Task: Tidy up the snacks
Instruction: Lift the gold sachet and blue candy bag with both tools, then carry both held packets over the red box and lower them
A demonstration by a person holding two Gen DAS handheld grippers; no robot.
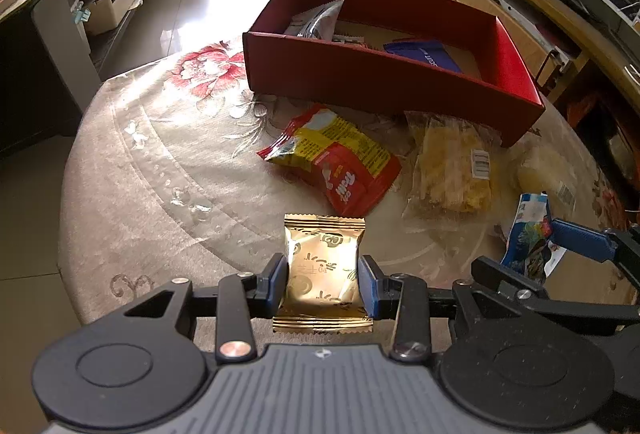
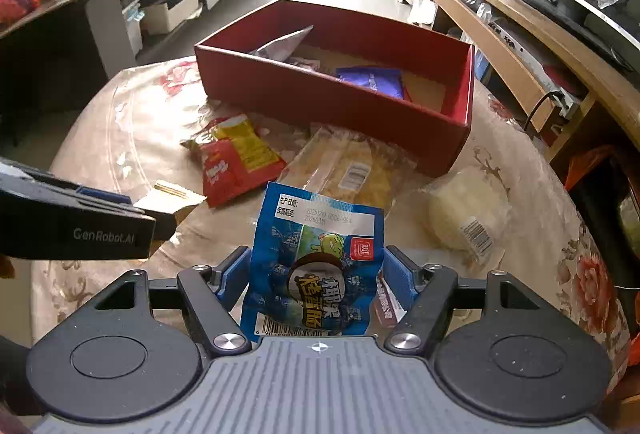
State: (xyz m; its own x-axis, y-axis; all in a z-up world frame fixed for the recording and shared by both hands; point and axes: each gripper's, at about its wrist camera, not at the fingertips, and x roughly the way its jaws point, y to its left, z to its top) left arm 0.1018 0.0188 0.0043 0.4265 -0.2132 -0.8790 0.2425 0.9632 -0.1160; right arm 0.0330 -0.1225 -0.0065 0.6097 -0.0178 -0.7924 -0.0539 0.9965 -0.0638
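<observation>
Two sets of tongs each gripped a snack packet over a round counter.

Nearest, the left tongs [image 1: 323,280] clamped a gold packet [image 1: 322,270]; the right tongs [image 2: 316,274] pinched a blue packet [image 2: 314,266]. Beyond them on the floral-clothed counter [image 1: 160,170] lay a red-and-yellow bag [image 1: 340,158] beside a clear bag of yellow snacks [image 1: 452,166]. Farthest stood an open red box [image 1: 360,82], a silver pack and a dark blue packet [image 1: 424,56] inside.

The open-topped red cardboard box [image 1: 384,82] has bare brown floor [image 2: 424,90] at its right end; a silver pouch [image 1: 320,20] and blue packet [image 2: 372,80] fill the left. Before its front wall lie a red-and-yellow crisp bag [image 1: 340,158] and a clear bag of yellow strips [image 1: 452,170], while the floral tablecloth [image 1: 160,162] to their left lies bare
</observation>
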